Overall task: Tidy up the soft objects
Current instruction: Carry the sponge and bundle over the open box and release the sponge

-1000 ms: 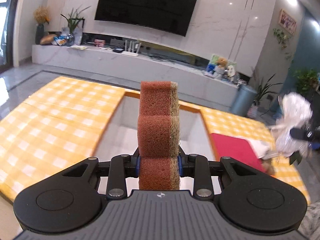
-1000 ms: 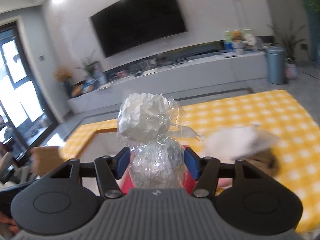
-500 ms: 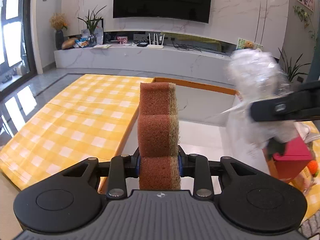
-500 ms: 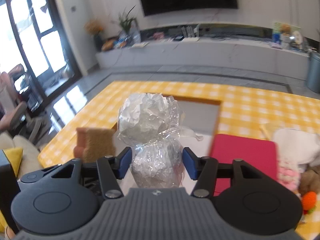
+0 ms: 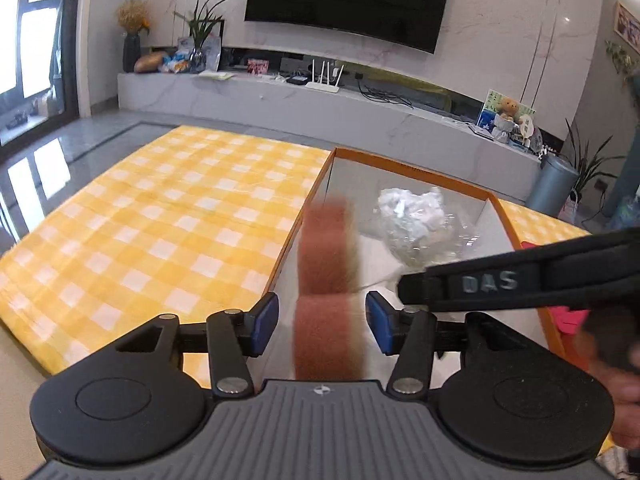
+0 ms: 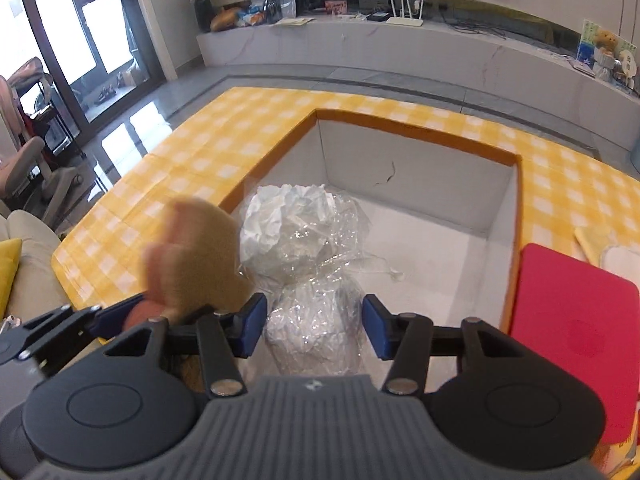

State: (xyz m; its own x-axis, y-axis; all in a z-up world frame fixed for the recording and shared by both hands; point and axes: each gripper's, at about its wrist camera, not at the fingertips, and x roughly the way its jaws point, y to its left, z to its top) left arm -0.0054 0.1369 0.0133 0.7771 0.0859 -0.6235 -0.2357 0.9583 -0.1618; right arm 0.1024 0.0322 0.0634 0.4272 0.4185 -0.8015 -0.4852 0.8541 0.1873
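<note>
Plainly, the brown sponge [image 5: 326,280] sits in the gap of the left hand-held gripper [image 5: 322,320] but is no longer gripped. The jaws are opening, both blue pads stand clear of its sides, and it is smeared with blur, which reads as a drop in progress. The release makes sense here, because just ahead of and below this hand-held gripper lies the open orange-rimmed box [image 5: 404,168]. The sponge is let go above the box's near left side, so it should land inside rather than on the yellow checked worktop [image 5: 160,220] off to the left. To the right, the right hand-held gripper [image 6: 312,320] is tipped down over the same box, its jaws closing. The clear-wrapped white bundle [image 6: 304,240] fills the space between them and sticks out forward past the fingertips. By the look of it the pads press the wrapping, so the bundle is probably carried rather than already set down, though the crinkled film makes the contact hard to judge. It hangs over the box's pale floor, apparently next to go in. A flat red piece [image 6: 568,320] lies on the worktop just right of the box, outside it.
</note>
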